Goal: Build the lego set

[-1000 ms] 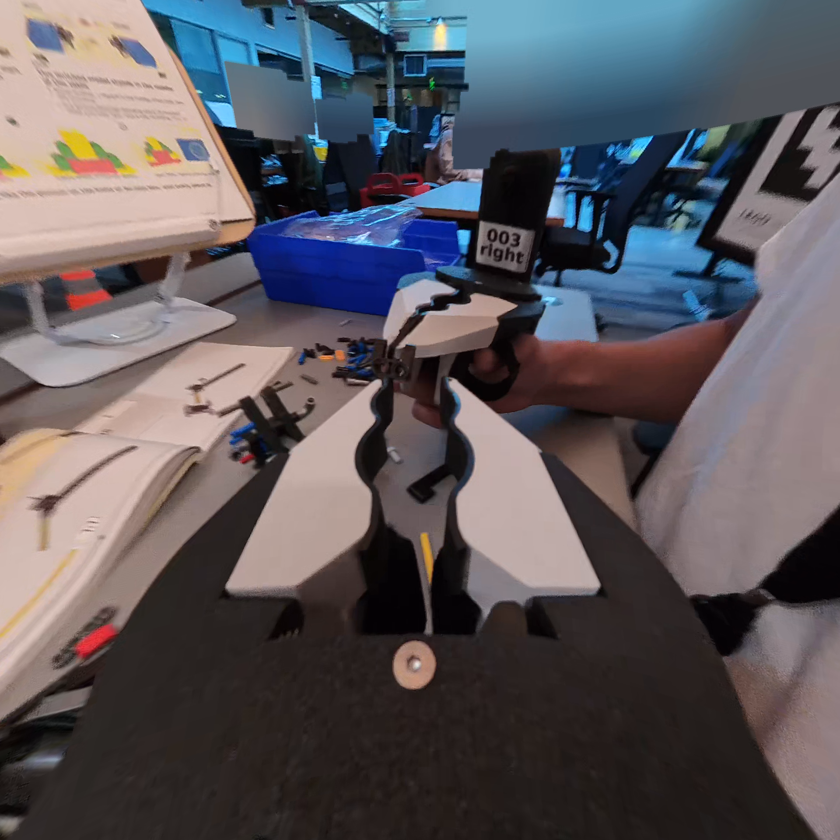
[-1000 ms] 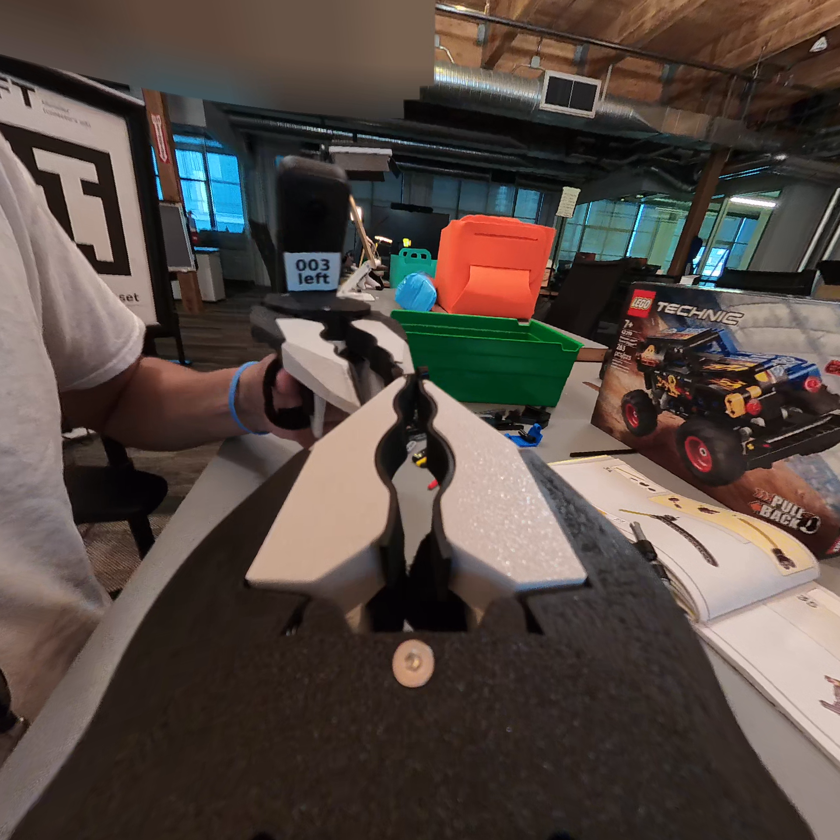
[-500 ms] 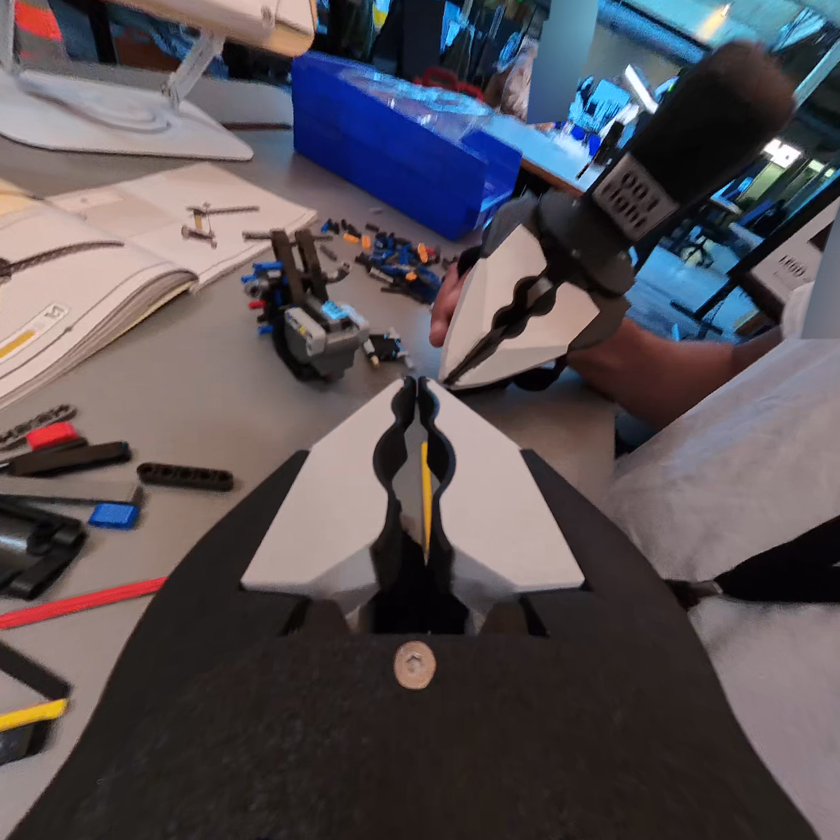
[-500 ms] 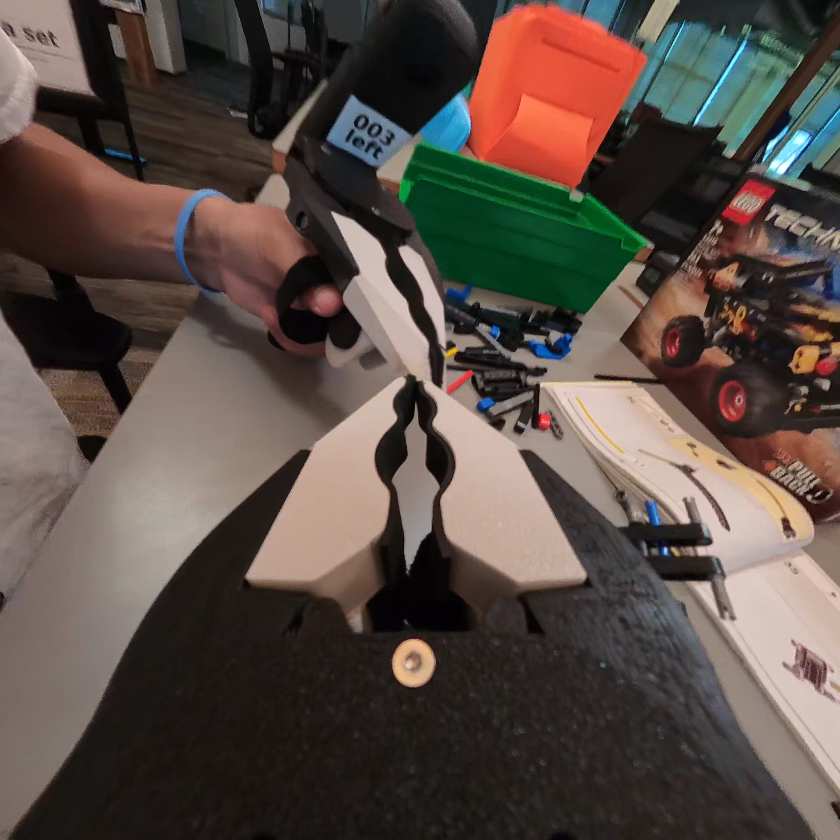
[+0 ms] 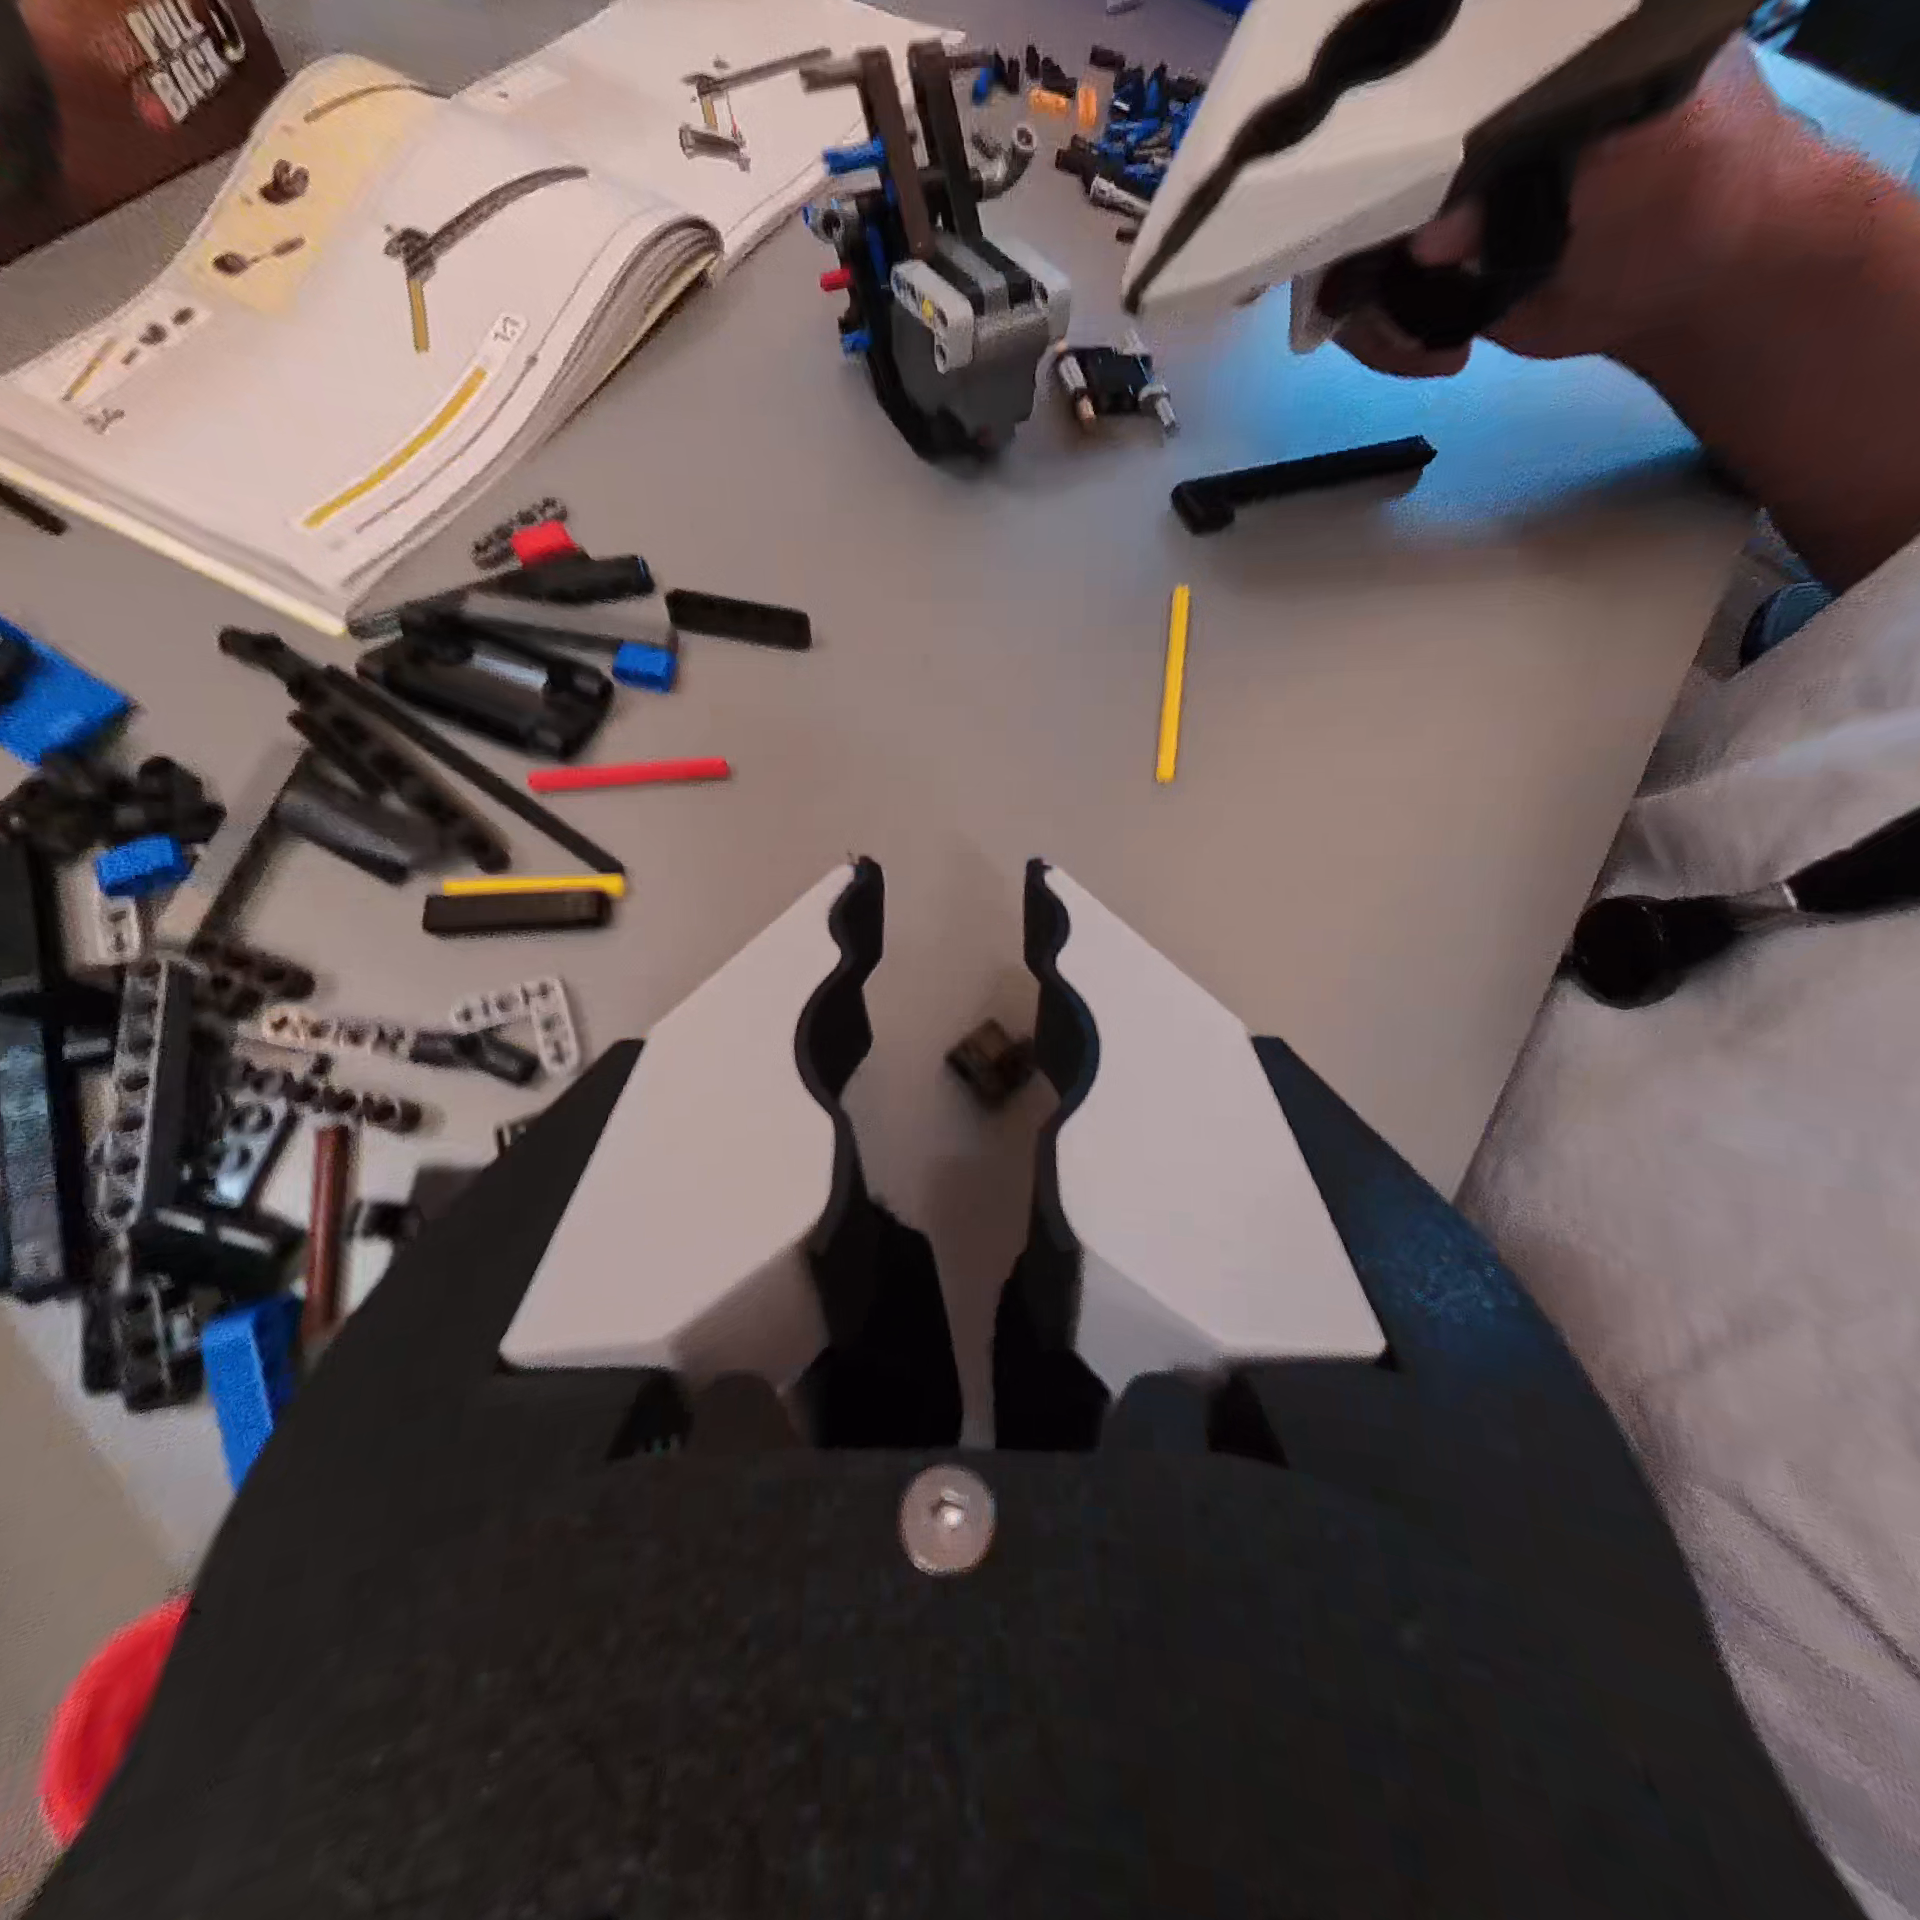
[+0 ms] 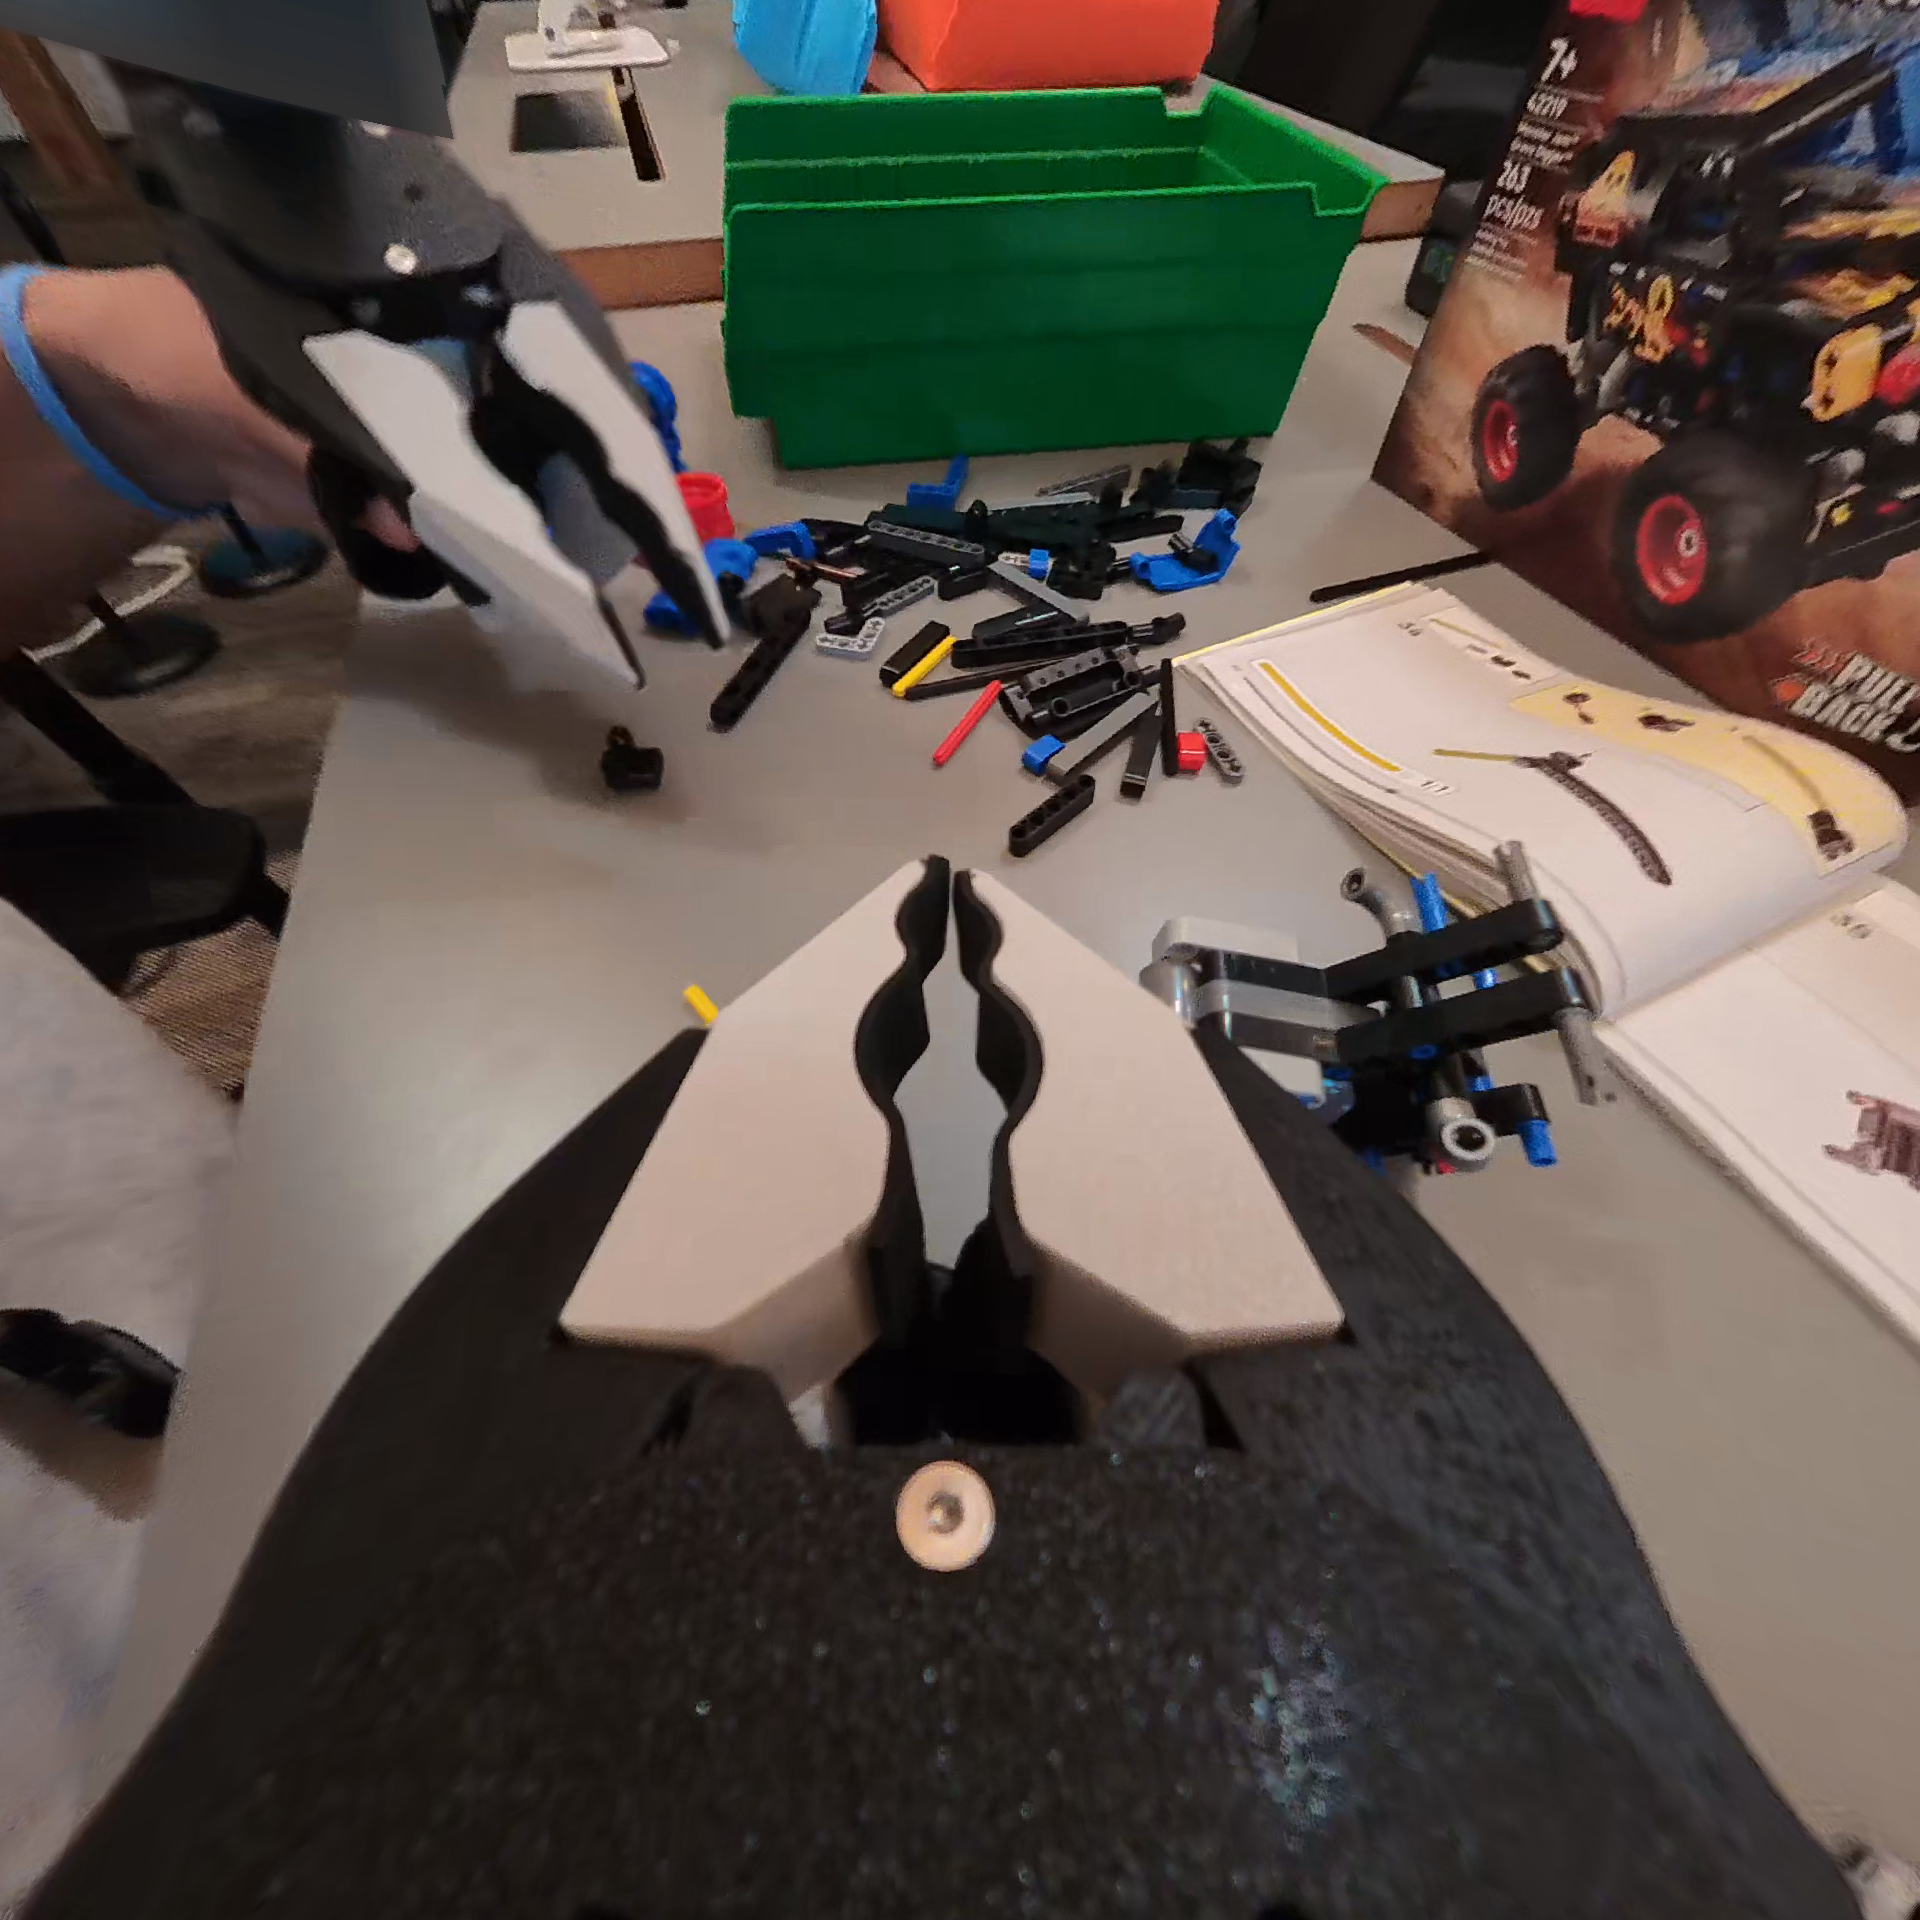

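Lego connector (image 5: 992,1058) is lying between the spread left gripper (image 5: 951,883) jaws, awaiting pinching; right gripper (image 6: 951,883) is hovering, jaws pressed together, empty.

- Yellow axle (image 6: 700,1004): only one end shows in the right wrist view; the rest is hidden behind the right gripper's finger.
- Small dark piece (image 5: 989,1058): lies between the left gripper's jaws, partly covered by one; blurred, kind cannot be told.
- Red round thing (image 5: 99,1725): cut off by the left edge and the gripper body.
- Set box (image 6: 1704,343): cut off at the top and right edges.
- Orange container (image 6: 1039,42): cut off at the top edge.
- Loose parts pile (image 5: 187,1039): blurred, single pieces hard to tell apart.
- Partly built model (image 6: 1382,1018): its near corner is hidden behind the right gripper's body.
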Action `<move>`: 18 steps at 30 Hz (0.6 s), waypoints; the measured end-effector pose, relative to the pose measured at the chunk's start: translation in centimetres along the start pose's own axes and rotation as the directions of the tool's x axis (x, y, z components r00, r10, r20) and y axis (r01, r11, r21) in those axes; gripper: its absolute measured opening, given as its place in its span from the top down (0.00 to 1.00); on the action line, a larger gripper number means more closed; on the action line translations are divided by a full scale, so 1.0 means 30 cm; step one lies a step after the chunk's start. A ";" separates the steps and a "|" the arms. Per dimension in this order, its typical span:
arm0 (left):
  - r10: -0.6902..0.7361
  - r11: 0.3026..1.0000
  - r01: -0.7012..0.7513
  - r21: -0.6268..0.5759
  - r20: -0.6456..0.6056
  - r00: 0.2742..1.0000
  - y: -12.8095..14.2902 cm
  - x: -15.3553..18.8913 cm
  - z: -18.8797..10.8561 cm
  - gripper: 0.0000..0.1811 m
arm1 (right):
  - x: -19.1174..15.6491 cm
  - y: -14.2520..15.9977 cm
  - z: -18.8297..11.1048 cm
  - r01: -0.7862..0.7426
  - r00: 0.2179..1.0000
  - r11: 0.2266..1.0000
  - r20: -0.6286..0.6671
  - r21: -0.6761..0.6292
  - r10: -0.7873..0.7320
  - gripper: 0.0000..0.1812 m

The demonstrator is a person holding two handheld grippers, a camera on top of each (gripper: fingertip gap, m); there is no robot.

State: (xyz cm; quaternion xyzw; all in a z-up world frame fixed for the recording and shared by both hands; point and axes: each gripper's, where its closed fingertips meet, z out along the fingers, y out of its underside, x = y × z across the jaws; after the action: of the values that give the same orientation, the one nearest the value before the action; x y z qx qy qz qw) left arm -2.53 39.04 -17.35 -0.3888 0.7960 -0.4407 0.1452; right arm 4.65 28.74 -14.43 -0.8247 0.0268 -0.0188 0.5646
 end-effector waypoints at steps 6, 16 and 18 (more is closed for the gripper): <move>-0.088 0.980 0.050 0.192 0.195 0.977 -0.007 -0.012 -0.046 0.87 | 0.119 0.000 -0.128 -0.081 0.975 0.996 -0.204 0.028 0.085 0.98; -0.124 0.939 -0.004 0.343 0.351 0.928 -0.184 -0.141 -0.047 0.91 | 0.396 0.166 -0.353 -0.215 0.841 0.976 -0.501 0.036 0.203 0.89; -0.123 0.932 -0.005 0.362 0.330 0.936 -0.228 -0.168 -0.034 0.91 | 0.398 0.185 -0.344 -0.271 0.840 0.961 -0.475 0.053 0.263 0.85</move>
State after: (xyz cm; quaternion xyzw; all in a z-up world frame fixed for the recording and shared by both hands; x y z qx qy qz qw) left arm 3.55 41.30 -11.75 -0.4516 0.6520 -0.5065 0.3381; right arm 15.81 16.36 -15.86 -0.7873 0.2799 -0.1423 0.5307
